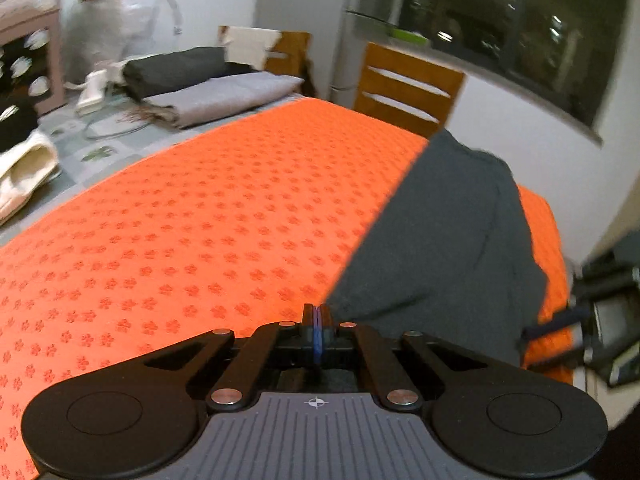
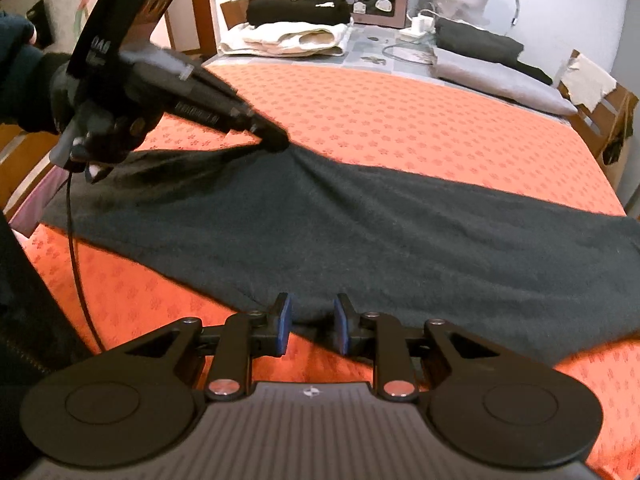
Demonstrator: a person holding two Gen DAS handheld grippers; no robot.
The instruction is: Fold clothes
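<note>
On the orange flower-patterned mat (image 2: 400, 120) that covers the desk, a dark grey garment (image 2: 360, 232) lies spread in a long band from the near left corner toward the far right edge. Nearest in the right wrist view, the right claw (image 2: 311, 326) hovers at the garment's near hem with its blue pads (image 2: 283, 322) standing apart; the cloth edge lies between them, but they do not press on it. Farther back and to the left, the left claw (image 2: 276, 140), held by a dark-sleeved hand (image 2: 44, 92), is pinched tight on the garment's far edge, and the fabric gathers into folds that run to its tip. In the left wrist view its two fingers (image 1: 308, 316) meet with no gap, right at the garment's (image 1: 440, 240) edge. Beyond the mat, on the bare pale part of the desk, sit folded clothes: a grey piece (image 2: 500, 76) with a black one (image 2: 476, 42) on top of it, and to the left a cream pile (image 2: 288, 38) under another black piece (image 2: 296, 10). Wooden chairs (image 1: 404, 88) stand at the far side.
</note>
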